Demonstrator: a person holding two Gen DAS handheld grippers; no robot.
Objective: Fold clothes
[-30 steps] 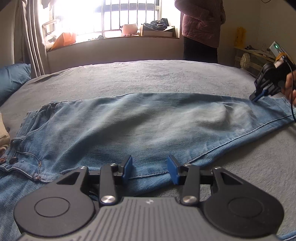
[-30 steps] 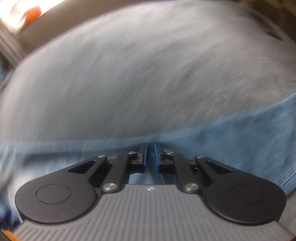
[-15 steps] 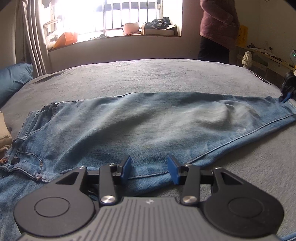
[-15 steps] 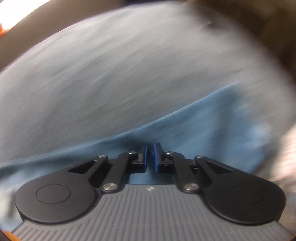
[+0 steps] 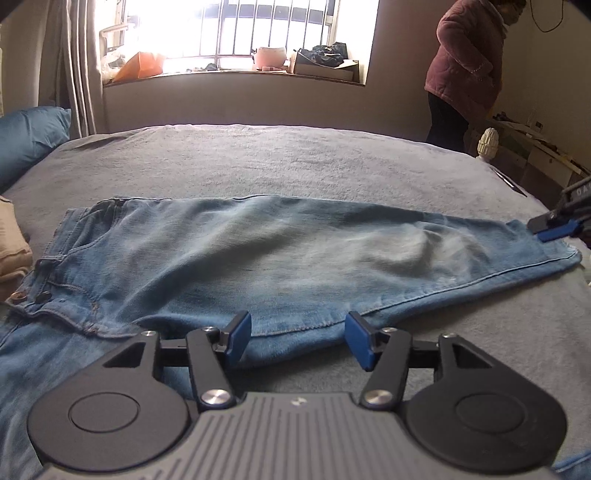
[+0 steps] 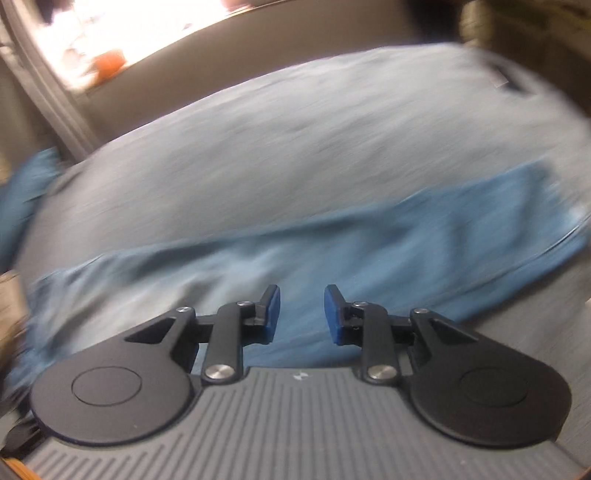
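Grey blanket-covered bed [image 5: 295, 166] fills both views and carries everything. Light blue denim jeans [image 5: 258, 258] lie across it, flattened lengthwise with one leg on the other, waistband toward the left by a beige folded pile [image 5: 11, 243], hems at the right edge. Second garment's denim shows under my left tongs, bottom left; I can't tell what it is.

Handling, my guess: denim is heavy for cloth, limp but with stiff seams and a thick waistband, not slippery, not fragile. It will drag on the fuzzy blanket and sag in the middle if lifted by one end. Best holds look like the doubled hem at the ankle and the waistband or side seam, where layers stack and a pinch catches both legs.

My left tongs [image 5: 297, 341] are spread and opening wider, nothing between the pads [image 5: 238, 338], hanging just over the near seam edge at mid-thigh. My right tongs [image 6: 301, 314] are parted and opening too, nothing pinched, over the leg cloth; that view is motion-blurred. From the left camera their tips sit near the hem end, contact unclear.

Person in a maroon jacket [image 5: 465, 62] stands beyond the bed, by the window [image 5: 236, 33].
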